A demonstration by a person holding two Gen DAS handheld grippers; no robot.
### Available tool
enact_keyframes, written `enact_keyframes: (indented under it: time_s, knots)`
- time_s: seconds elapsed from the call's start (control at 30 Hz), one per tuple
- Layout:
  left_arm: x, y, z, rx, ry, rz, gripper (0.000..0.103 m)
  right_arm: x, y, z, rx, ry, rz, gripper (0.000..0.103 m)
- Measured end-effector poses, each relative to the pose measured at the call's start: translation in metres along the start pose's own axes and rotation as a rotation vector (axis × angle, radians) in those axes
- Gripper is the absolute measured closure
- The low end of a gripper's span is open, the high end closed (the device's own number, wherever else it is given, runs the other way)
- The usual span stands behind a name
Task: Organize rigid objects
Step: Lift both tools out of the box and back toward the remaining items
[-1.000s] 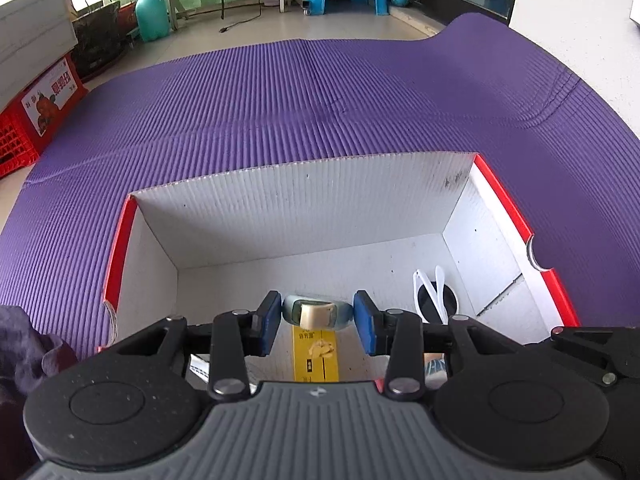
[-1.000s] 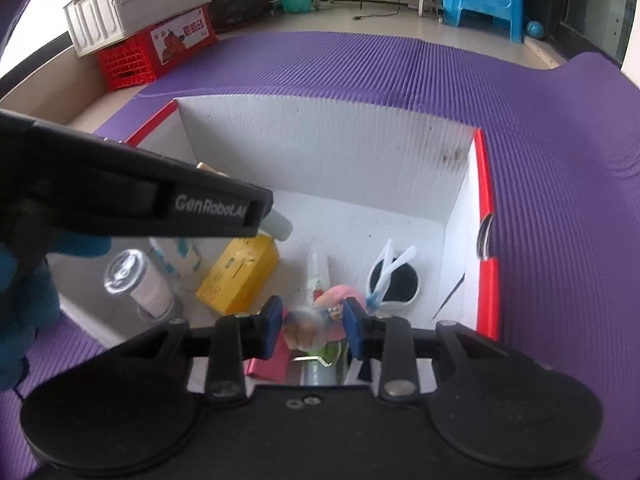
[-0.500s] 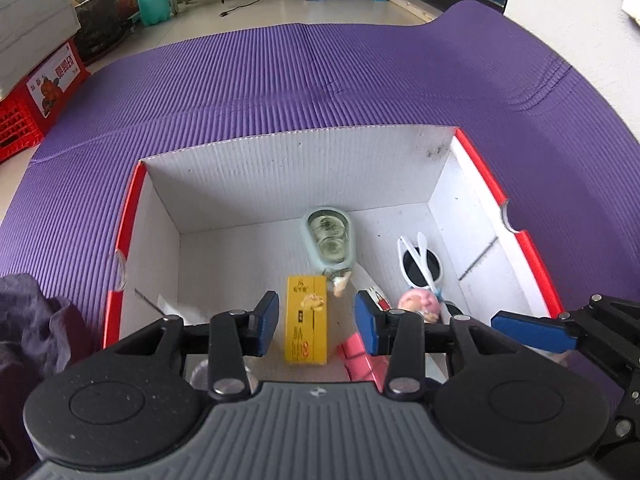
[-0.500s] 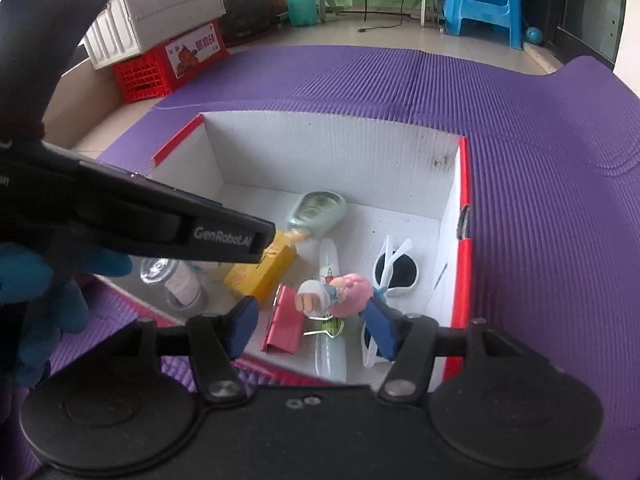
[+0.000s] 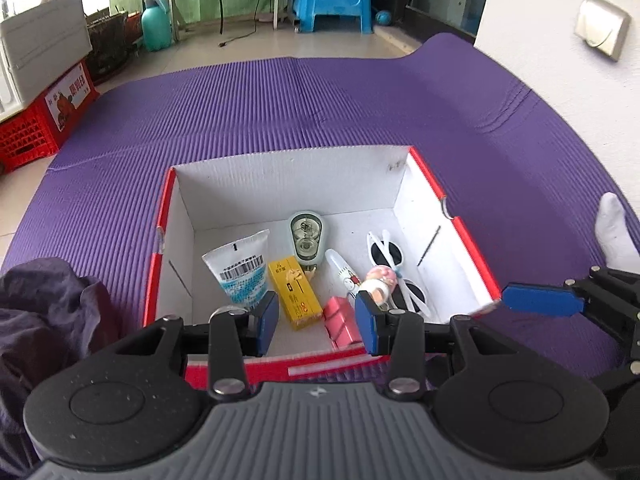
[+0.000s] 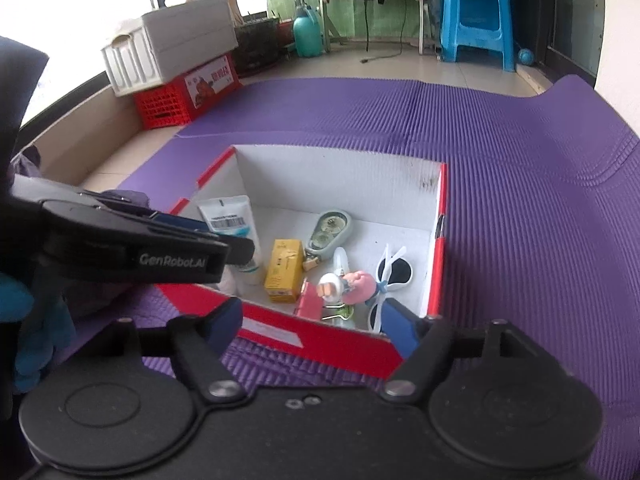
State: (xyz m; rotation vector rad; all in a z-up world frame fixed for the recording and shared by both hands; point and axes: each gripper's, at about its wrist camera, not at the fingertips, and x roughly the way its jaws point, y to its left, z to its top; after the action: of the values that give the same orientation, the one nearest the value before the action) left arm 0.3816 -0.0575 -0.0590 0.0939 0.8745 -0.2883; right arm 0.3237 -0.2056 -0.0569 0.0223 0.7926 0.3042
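A red and white cardboard box [image 5: 464, 236] [image 6: 436, 248] sits on the purple mat. Inside lie a green correction tape [image 5: 306, 234] [image 6: 330, 228], a yellow packet [image 5: 294, 292] [image 6: 284, 270], a white tube [image 5: 240, 270] [image 6: 228, 216], white sunglasses [image 5: 394, 264] [image 6: 390, 276], a pink doll [image 5: 380, 282] [image 6: 348, 282] and a red clip [image 5: 340, 322]. My left gripper [image 5: 316, 320] is open and empty above the box's near edge. My right gripper [image 6: 316, 324] is open and empty, just outside the near wall.
The purple mat [image 5: 320, 112] spreads all around the box. A dark cloth [image 5: 48, 312] lies at the left. A red crate [image 6: 184, 92], a white bin [image 6: 168, 44], a blue stool [image 6: 474, 12] and a teal jug [image 6: 306, 32] stand on the floor beyond.
Both grippers have pulled back and up out of the box. The left let go of the correction tape, the right let go of the doll; both now lie in the box.
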Motion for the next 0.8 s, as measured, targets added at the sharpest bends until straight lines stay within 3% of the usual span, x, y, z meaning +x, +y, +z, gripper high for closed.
enact_keyframes:
  time_s: [0.1,0.23,0.67,0.8]
  knots:
    - [-0.016,0.000,-0.006,-0.005,-0.017,-0.001,0.062,-0.013,0.005,-0.003,0.003,-0.020,0.003,0.023]
    - [-0.039,0.003,-0.013,-0.034,-0.054,-0.012,0.045,-0.031,0.009,-0.009,-0.003,-0.044,0.012,0.020]
    - [-0.100,-0.006,-0.046,-0.032,-0.131,0.002,0.045,-0.089,0.016,-0.027,0.010,-0.137,0.045,0.006]
    - [-0.116,-0.011,-0.057,-0.033,-0.160,0.004,0.029,-0.101,0.018,-0.032,0.023,-0.159,0.058,0.004]
